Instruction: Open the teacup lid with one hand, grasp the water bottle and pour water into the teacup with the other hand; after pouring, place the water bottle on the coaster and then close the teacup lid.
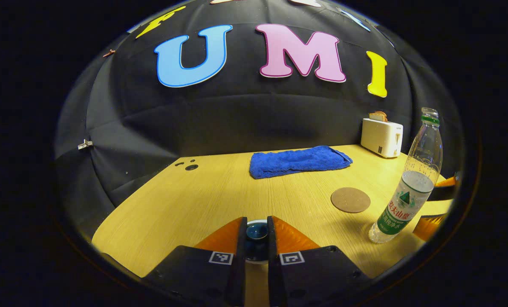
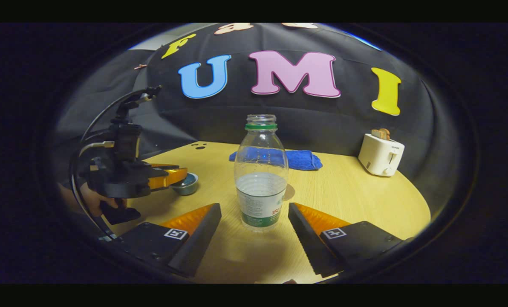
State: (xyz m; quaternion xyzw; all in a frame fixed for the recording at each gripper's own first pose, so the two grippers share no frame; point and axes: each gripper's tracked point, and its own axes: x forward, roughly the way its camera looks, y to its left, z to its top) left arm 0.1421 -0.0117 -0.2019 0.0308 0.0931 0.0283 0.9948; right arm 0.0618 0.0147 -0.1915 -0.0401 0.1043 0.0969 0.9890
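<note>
Black cloth hangs behind a pale yellow wooden table (image 1: 203, 192) with a light grain, and the cloth has folds and a small metal clip (image 1: 85, 144) on its left side. Near the far left edge of the table, in the left gripper view, are a few small dark holes (image 1: 189, 165). Next comes the left gripper (image 1: 257, 236), low at the front, with its two fingers close together on both sides of a small round teacup with a dark blue lid (image 1: 257, 232); the fingers look like they are touching the lid, but I cannot tell if they press on it. Behind it, near the cloth, lies a folded fluffy blue towel (image 1: 298, 161). To the right of that is a flat round brown cork coaster (image 1: 350, 199), bare on the table. Farther right, at the back, stands a small white toaster (image 1: 382, 136) with a slice of bread sticking out. Last on the right is a clear plastic water bottle with a green ring and no cap (image 1: 409, 187), partly filled, standing on the table just beside the coaster. In the right gripper view, a hand (image 2: 93, 200) holds the left gripper on the left side over the teacup, and the bottle stands in the middle. The right gripper (image 2: 254, 221) has its jaws wide apart, one finger on each side of the bottle, not touching it.
</note>
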